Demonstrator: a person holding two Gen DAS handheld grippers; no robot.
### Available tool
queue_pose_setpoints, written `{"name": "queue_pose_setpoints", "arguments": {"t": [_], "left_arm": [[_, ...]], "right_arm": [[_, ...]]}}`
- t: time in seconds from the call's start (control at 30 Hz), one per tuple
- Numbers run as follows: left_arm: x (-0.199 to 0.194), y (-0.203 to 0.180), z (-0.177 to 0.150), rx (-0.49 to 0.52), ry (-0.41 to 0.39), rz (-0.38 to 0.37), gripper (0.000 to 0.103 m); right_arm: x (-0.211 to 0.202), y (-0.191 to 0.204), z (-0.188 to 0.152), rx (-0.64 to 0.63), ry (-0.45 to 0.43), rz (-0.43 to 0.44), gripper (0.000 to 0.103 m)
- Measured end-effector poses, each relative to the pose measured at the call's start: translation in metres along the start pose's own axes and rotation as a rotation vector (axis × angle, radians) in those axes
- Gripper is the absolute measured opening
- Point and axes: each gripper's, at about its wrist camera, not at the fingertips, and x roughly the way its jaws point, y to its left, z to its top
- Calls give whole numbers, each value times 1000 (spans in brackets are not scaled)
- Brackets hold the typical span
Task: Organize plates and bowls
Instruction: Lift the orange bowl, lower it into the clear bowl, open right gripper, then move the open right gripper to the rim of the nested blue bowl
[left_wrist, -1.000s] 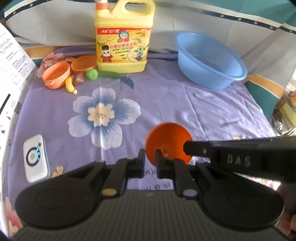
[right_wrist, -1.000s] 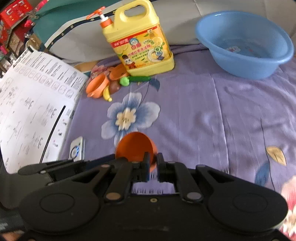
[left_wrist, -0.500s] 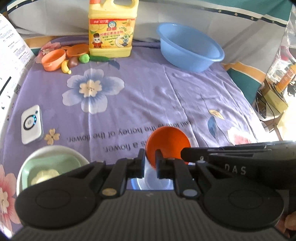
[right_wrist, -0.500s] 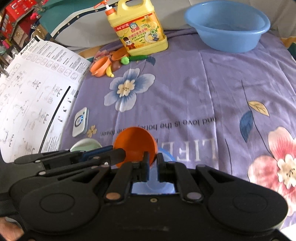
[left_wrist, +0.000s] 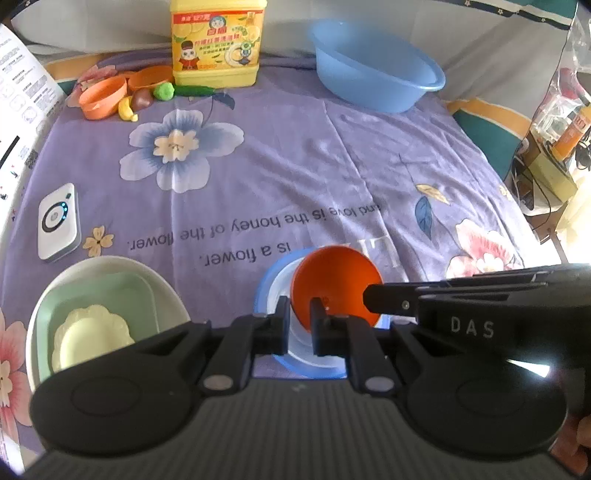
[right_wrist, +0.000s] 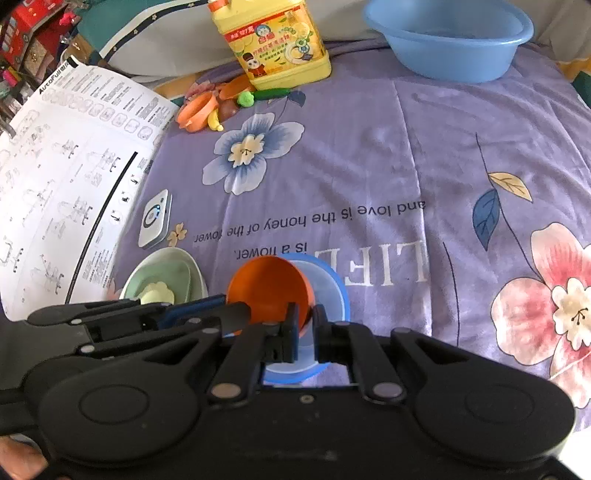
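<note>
While both grippers (left_wrist: 297, 319) (right_wrist: 304, 326) stay pinching the orange bowl (left_wrist: 334, 282), a blue-rimmed plate (left_wrist: 264, 295) has appeared beneath.

A purple flowered cloth (left_wrist: 295, 155) printed with writing covers the surface, a pale sheet with teal edging (right_wrist: 122, 33) draped at the far side, cluttered shelves (left_wrist: 561, 122) to the right in bright daylight.

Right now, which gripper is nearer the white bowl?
Left. The left gripper is close beside the white bowl; the right gripper is farther, on the orange bowl's other side.
</note>
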Motion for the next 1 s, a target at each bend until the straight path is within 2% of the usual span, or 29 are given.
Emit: {"name": "queue_pose_setpoints", "arguments": {"t": [0.33, 0.47, 0.57, 0.63, 0.67, 0.7, 0.73, 0.77, 0.93, 1.0], "left_arm": [[13, 3, -3, 7, 28, 15, 11], [13, 4, -3, 10, 18, 33, 15], [8, 9, -3, -8, 3, 46, 32], [0, 17, -5, -38, -16, 60, 58], [-5, 22, -6, -53, -35, 68, 63], [-9, 26, -6, -62, -48, 69, 71], [-13, 30, -7, -69, -58, 65, 79], [-17, 33, -8, -76, -69, 63, 83], [-30, 36, -12, -65, -104, 90, 103], [-34, 37, -14, -59, -117, 88, 103]], "right_arm": [[17, 1, 1, -13, 35, -7, 8], [20, 0, 3, -10, 43, -2, 15], [16, -5, 6, 22, 36, 9, 28], [8, -9, 6, 43, 20, 19, 38], [3, -11, 6, 53, 5, 22, 53], [-3, -13, 6, 60, -17, 24, 76], [-7, -15, 5, 63, -39, 23, 86], [-11, -16, 5, 63, -59, 16, 96], [-18, -28, 2, 103, -82, -26, 102], [-19, -34, -1, 118, -84, -35, 103]]}}
